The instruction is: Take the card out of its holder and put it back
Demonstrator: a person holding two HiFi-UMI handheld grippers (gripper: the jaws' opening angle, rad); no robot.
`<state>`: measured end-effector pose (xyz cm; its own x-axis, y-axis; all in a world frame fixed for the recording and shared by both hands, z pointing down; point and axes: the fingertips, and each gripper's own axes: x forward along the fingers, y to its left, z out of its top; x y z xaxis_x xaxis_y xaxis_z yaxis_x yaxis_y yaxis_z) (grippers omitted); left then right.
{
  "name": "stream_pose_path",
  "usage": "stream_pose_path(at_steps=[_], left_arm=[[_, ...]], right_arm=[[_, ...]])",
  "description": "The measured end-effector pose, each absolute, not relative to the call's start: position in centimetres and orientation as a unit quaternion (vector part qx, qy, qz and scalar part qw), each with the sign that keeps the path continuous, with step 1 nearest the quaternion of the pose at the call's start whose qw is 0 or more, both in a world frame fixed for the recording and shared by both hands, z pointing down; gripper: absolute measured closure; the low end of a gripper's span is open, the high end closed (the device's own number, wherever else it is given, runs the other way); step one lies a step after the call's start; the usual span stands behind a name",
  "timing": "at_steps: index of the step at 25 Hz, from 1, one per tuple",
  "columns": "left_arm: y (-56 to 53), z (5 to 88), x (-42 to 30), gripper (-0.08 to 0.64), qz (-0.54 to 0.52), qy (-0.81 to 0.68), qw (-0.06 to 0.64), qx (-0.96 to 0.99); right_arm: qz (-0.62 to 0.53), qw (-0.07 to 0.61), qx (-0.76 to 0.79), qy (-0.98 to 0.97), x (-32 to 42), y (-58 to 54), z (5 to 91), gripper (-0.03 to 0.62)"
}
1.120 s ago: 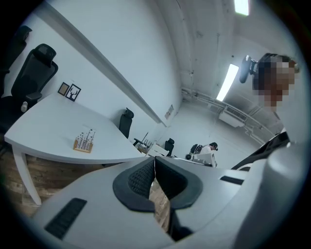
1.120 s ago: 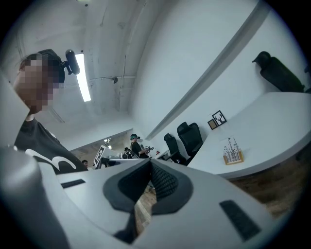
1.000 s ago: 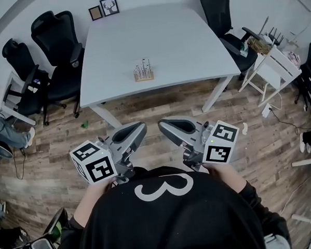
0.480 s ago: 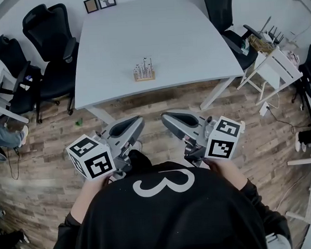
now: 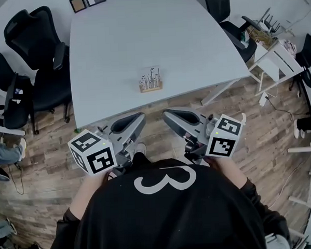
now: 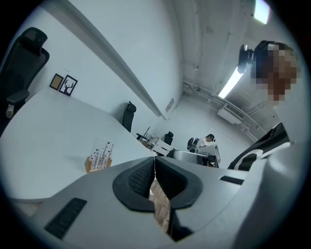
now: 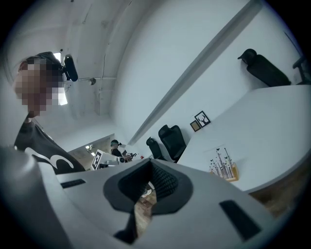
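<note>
It was an office. A big white table (image 5: 140,39) stood on a brown wooden plank floor (image 5: 43,169). Black rolling desk chairs (image 5: 34,36) sat around it, and two small framed pictures (image 5: 78,3) stood near its far corner.

A grey table (image 5: 140,33) bears a wooden holder (image 5: 151,88) with its card (image 5: 150,76).

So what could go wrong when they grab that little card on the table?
Both the left gripper and the right gripper are shut and short of the table, so they must open first or they may just knock the card. The wooden holder looks small and stands loose toward the table's near edge; pulling the card might lift or tip it unless one gripper steadies it. The card looks thin, so it could slip or bend.
</note>
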<state>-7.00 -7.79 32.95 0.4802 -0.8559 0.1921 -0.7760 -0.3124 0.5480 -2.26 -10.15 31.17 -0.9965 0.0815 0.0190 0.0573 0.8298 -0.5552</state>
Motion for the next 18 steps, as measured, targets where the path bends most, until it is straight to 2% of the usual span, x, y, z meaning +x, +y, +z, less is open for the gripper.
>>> stream_pose_path(at_steps=[8,18], left_arm=[[-11.8,35.1,-11.2,0.545,-0.036,-0.45,0.32,0.833],[-16.3,38.2,-15.7,0.545,0.024,-0.414,0.295,0.861]], right_arm=[[0.312,0.023,0.021,-0.95,-6.3,-13.6,32.7,0.581],[0.343,0.035,0.083,-0.935,-10.1,-17.2,36.1,0.581]])
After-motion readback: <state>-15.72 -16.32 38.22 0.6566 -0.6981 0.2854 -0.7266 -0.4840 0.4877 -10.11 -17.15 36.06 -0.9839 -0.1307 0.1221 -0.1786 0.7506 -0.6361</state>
